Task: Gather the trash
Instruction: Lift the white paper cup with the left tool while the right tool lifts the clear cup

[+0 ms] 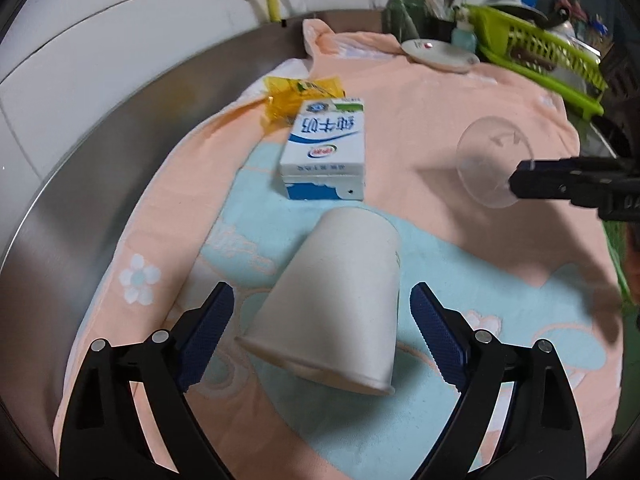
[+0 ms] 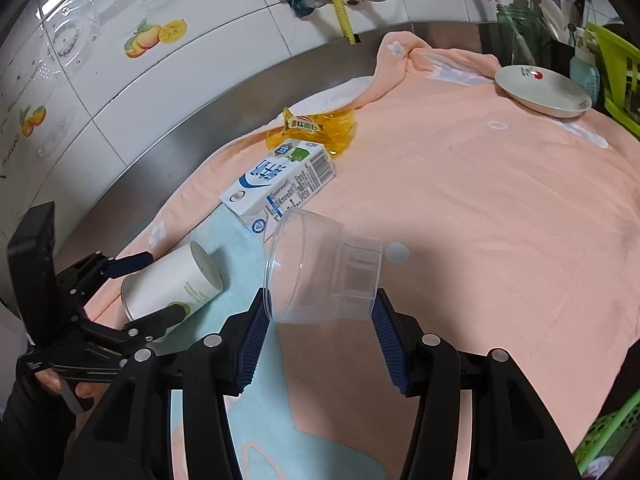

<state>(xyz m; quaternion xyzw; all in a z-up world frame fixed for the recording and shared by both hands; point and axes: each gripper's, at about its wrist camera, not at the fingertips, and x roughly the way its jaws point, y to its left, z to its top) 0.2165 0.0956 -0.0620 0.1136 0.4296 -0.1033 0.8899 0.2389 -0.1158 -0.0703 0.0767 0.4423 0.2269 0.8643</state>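
Trash pickup on the peach towel (image 2: 500, 200).
Left gripper (image 1: 322, 332) wide open around the toppled paper cup (image 1: 336, 300), untouched; right gripper (image 2: 320, 312) clamped on clear plastic cup (image 2: 320, 272), lifted right of milk carton (image 2: 280, 184).

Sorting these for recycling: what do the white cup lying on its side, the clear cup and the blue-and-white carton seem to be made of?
White cup: likely paper, matte and opaque with a rolled rim. Clear cup: thin transparent plastic, glossy, the towel showing through it. Carton: printed, coated paperboard by its sharp folded edges and slight sheen.
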